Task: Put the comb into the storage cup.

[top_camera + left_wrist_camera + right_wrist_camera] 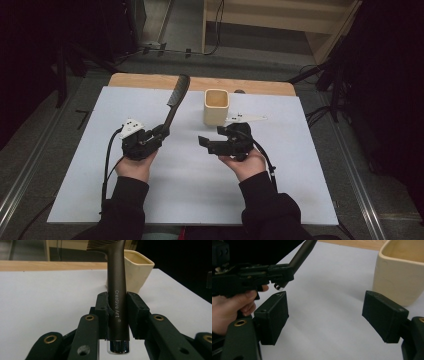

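I held the black comb (pixel 116 290) by its handle, clamped in my left gripper (pixel 117 312), raised toward the cream cup (pixel 216 106) for dropping in; my right gripper (pixel 324 316) waited spread wide beside it.

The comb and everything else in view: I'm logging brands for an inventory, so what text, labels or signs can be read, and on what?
"Creative Art ®": pale letters running along the dark handle of the comb, between the jaws of the left gripper.
The cream cup, the white table sheet and the open right gripper carry no readable text.
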Demonstrator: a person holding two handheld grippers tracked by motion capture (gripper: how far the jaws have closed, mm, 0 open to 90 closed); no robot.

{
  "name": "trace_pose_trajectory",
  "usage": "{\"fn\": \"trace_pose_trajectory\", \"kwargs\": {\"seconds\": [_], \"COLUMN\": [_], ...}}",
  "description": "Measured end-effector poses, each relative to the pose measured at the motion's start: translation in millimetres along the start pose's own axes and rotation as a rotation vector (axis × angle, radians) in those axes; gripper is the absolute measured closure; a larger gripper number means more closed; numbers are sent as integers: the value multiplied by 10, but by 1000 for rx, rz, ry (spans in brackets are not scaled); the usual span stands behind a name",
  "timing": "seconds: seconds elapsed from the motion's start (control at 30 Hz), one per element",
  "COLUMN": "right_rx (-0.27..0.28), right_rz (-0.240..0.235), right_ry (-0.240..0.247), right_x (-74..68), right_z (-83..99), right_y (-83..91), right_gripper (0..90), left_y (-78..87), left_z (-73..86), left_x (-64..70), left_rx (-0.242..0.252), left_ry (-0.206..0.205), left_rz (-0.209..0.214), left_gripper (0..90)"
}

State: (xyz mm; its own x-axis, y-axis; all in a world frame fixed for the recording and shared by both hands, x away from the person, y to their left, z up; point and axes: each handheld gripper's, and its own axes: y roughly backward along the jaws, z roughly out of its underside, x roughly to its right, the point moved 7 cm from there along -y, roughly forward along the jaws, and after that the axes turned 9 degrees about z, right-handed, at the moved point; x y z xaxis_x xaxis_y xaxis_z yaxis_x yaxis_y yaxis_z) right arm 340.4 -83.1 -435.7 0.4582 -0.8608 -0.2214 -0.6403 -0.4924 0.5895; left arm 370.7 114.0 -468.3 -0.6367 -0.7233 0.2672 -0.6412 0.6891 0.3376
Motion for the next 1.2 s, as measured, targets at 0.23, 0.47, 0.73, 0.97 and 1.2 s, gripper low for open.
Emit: {"fn": "trace_pose_trajectory", "kwargs": {"seconds": [0.23,0.47,0.73,0.97,1.2], "right_rx": [-2,22,10,8,16], "right_rz": [20,71,85,107,102], "right_ry": [-21,-45,-40,-29,-68], "right_x": [-53,-117,-233,-300,-329], "right_z": [-115,-237,-357,-407,-471], "right_y": [-121,-202,-300,-411,-519], "right_gripper": [201,208,216,234,237], "left_y": [-82,-132,-188,-235,-277], "left_z": [30,32,45,108,161], "left_x": [43,113,196,256,275], "left_rx": [50,103,120,110,120], "left_ry": [-27,-24,-22,-19,-12], "left_rz": [-46,-62,-58,-51,-70], "left_gripper": [730,730,730,730,730]}}
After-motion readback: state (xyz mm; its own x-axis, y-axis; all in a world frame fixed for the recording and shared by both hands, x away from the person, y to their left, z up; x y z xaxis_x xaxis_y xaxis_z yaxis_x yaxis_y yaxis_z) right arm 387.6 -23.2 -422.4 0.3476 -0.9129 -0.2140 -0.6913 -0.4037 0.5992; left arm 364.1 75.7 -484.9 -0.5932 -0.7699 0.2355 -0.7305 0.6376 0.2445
